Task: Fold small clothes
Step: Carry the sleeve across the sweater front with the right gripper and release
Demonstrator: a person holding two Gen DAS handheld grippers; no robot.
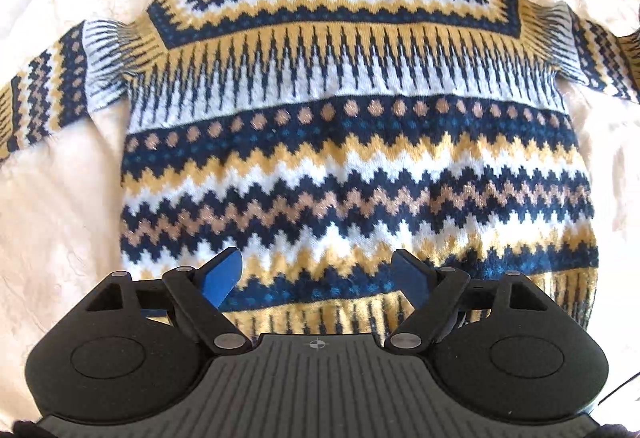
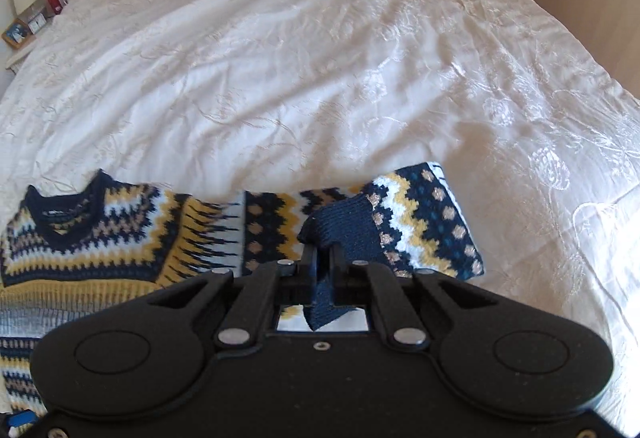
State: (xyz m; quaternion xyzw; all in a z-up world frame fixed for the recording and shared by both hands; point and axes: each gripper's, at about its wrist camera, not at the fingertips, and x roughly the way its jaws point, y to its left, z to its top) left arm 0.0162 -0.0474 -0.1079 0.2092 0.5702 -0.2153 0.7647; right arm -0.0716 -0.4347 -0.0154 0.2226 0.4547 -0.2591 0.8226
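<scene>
On the white bedspread point(image 2: 360, 58) the patterned sweater point(image 1: 340, 142) is laid flat, front up, neck far, hem near, long axis fwd from the left gripper point(image 1: 316, 278), held wide and empty over the hem; the sleeve cuff point(image 2: 344, 234) is pinched by the right gripper point(image 2: 323, 270), body to its left

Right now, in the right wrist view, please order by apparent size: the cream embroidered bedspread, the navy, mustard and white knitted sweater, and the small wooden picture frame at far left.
1. Cream embroidered bedspread, fills most of the view.
2. Knitted sweater, partly hidden by the right gripper, which is clamped on its navy cuff.
3. Wooden picture frame, tiny, though also farthest away.
</scene>
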